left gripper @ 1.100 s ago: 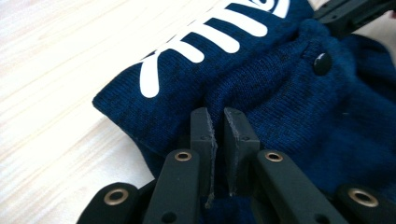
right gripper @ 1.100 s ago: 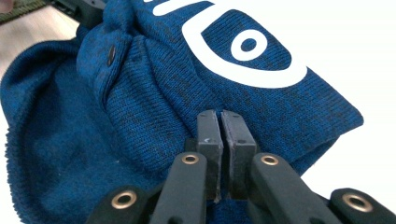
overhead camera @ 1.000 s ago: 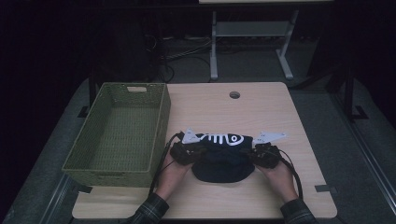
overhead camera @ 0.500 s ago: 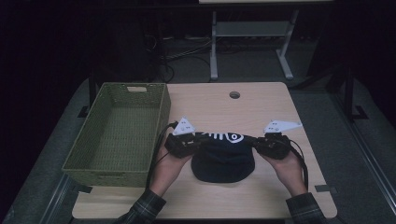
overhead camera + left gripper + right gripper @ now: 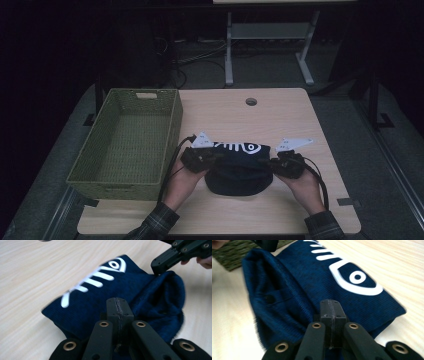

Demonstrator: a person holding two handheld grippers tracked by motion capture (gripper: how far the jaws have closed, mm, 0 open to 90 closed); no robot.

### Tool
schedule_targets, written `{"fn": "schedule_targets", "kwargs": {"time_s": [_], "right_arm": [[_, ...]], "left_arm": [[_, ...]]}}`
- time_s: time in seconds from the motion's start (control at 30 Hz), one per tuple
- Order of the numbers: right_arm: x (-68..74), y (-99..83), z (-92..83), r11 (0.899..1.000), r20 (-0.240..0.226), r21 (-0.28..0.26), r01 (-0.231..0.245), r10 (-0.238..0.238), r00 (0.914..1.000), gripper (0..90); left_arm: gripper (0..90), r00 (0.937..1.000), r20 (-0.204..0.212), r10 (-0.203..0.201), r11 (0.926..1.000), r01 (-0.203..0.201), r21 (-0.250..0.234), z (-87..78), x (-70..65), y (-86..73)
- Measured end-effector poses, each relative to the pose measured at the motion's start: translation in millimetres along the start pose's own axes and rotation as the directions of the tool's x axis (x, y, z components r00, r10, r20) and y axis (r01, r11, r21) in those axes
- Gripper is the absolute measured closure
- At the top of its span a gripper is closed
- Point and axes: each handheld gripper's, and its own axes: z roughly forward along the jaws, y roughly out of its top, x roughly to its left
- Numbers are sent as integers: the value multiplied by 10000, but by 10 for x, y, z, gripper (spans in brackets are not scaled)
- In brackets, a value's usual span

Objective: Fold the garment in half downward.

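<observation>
A dark blue garment (image 5: 240,167) with a white fish-bone print lies folded on the wooden table (image 5: 280,115) in front of the person. My left gripper (image 5: 212,156) is at its left edge and my right gripper (image 5: 272,162) at its right edge. In the left gripper view the left gripper (image 5: 117,302) has its jaws together on the blue cloth (image 5: 100,295), and the right gripper (image 5: 160,265) bites the far corner. In the right gripper view the right gripper (image 5: 331,305) pinches the cloth (image 5: 294,290) the same way. Both pairs of jaws have just been closing with cloth between them.
A green woven basket (image 5: 172,130) stands empty at the left, its long wall close to my left hand. A round cable hole (image 5: 251,101) sits in the table's far middle. Bare wood lies beyond and to the right of the garment.
Half a second ago both hands stood slightly wider and farther out; they have come back in against the garment's two sides. The garment has stayed in about the same place.
</observation>
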Motion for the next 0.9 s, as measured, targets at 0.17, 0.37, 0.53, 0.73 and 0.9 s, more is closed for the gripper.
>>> {"fn": "schedule_targets", "kwargs": {"time_s": [0.17, 0.37, 0.53, 0.73, 0.9], "right_arm": [[111, -106, -102, 9999, -133, -120, -67, 65, 9999, 899], [201, -223, -75, 9999, -323, 91, -106, 109, 9994, 899], [239, -305, 18, 9988, -322, 472, -90, 105, 9994, 899], [229, -371, 91, 9974, -275, 709, -104, 123, 9995, 900], [269, -401, 167, 9973, -171, 725, -94, 107, 9998, 900]], "left_arm": [[896, 9997, 165, 154, 9997, -157, 210, -48, -123, -124], [896, 9994, 193, 281, 9974, -294, 661, 28, -201, -264], [897, 9994, 112, 327, 9936, -337, 1074, 121, -226, -351], [899, 9991, -38, 430, 9869, -419, 1556, 228, -218, -426], [900, 9990, -150, 431, 9847, -400, 1698, 264, -185, -439]]}}
